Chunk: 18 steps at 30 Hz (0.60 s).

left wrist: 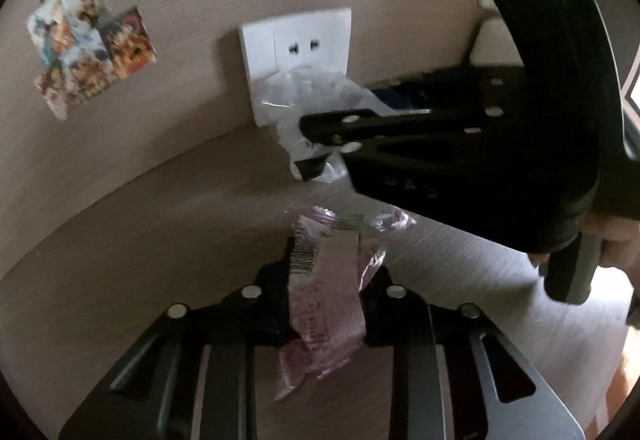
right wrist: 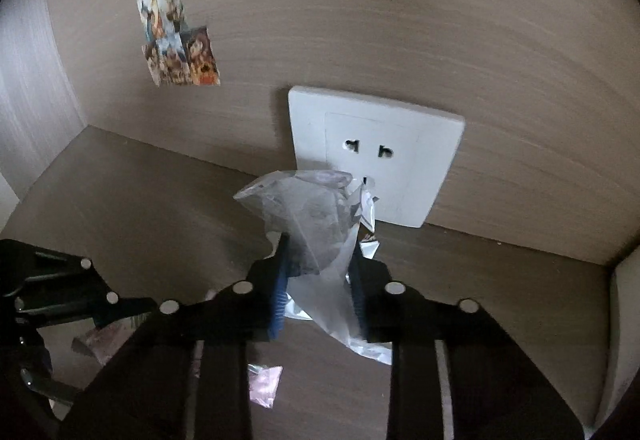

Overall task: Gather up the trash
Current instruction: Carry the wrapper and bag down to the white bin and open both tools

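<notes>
Trash is clamped in both my tongs, a pink wrapper point(left wrist: 324, 296) in the left tongs point(left wrist: 326, 304) and a clear plastic bag point(right wrist: 316, 236) in the right tongs point(right wrist: 318, 280), each held by its loose middle above the desk point(right wrist: 140, 200) by the socket point(right wrist: 376, 156) so both scraps lift together.

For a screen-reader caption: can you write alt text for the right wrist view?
The right gripper pinches a clear crumpled plastic wrapper over a wooden shelf, before a white wall socket. Stickers sit upper left.
</notes>
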### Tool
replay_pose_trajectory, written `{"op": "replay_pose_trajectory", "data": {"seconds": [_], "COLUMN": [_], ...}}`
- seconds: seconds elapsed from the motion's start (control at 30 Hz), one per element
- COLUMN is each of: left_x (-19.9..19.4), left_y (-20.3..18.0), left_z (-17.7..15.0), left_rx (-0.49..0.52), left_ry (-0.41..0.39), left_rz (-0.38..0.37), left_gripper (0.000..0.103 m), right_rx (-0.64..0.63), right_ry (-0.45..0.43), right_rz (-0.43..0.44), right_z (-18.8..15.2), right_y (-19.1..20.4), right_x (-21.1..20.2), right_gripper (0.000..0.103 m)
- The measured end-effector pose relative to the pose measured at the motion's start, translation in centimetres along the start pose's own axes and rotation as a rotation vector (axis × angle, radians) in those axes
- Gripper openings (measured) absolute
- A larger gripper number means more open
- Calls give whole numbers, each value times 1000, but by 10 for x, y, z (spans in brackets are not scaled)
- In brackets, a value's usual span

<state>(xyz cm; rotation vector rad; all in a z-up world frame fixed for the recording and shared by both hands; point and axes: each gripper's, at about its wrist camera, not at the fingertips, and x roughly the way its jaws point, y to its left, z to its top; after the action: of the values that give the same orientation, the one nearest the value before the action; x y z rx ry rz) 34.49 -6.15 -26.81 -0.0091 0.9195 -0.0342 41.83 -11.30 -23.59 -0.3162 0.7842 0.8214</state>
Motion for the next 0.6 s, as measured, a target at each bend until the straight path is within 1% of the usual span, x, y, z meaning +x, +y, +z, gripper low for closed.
{"op": "replay_pose_trajectory", "data": {"seconds": [0.07, 0.2, 0.27, 0.37, 0.4, 0.47, 0.5, 0.6], "left_x": [-14, -40, -61, -87, -93, -109, -119, -140], "left_y": [0, -1, -2, -8, -4, -10, -12, -20], "left_z": [3, 8, 6, 2, -2, -8, -16, -27], "left_rx": [-17, -5, -14, -4, -1, 15, 22, 39], "left_ry": [-28, -64, -85, -115, -119, -132, -135, -151], "left_rz": [-14, -12, -22, -13, -10, 1, 3, 5], "left_gripper": [23, 23, 23, 23, 23, 23, 23, 23], "right_rx": [8, 40, 49, 76, 84, 92, 99, 112], "right_ry": [-28, -93, -123, -173, -187, -209, -216, -227], "right_rz": [-5, -17, -39, -53, -57, -75, -79, -100], "right_z": [2, 3, 3, 0, -3, -11, -16, -33], "right_y": [0, -2, 0, 5, 8, 16, 21, 31], "right_x": [-16, -58, -83, -116, -130, -152, -163, -197], "right_gripper": [26, 26, 26, 26, 26, 26, 26, 26]}}
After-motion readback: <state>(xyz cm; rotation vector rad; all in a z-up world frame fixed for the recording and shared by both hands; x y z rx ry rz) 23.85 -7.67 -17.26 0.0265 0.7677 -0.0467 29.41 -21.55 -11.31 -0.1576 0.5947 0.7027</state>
